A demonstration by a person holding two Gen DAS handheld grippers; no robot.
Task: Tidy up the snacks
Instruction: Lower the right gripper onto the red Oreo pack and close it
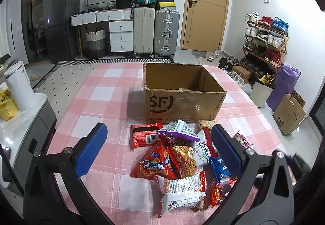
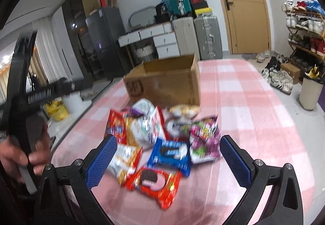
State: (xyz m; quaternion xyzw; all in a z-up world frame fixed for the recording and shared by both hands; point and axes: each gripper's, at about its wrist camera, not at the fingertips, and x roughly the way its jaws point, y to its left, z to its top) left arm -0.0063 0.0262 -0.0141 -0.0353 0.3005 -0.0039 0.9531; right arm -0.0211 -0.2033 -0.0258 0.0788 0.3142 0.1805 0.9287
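Note:
A pile of snack packets (image 1: pixel 178 155) lies on the pink checked tablecloth, in front of an open, empty cardboard box (image 1: pixel 182 92) marked SF. My left gripper (image 1: pixel 160 147) is open above the pile, its blue pads either side of the packets. In the right wrist view, which is blurred, the pile (image 2: pixel 162 139) and box (image 2: pixel 166 82) show too. My right gripper (image 2: pixel 168 157) is open just above a blue cookie packet (image 2: pixel 170 153) and a red cookie packet (image 2: pixel 154 184). A purple packet (image 2: pixel 205 139) lies right of them. The left gripper's handle (image 2: pixel 26 103) and hand show at left.
A white-topped cabinet (image 1: pixel 26 115) with a white canister (image 1: pixel 19 88) stands left of the table. Suitcases (image 1: pixel 156 31), drawers and a door stand at the back wall. A shoe rack (image 1: pixel 266 42), a bin (image 1: pixel 262 90) and a carton (image 1: pixel 288 115) stand on the floor at right.

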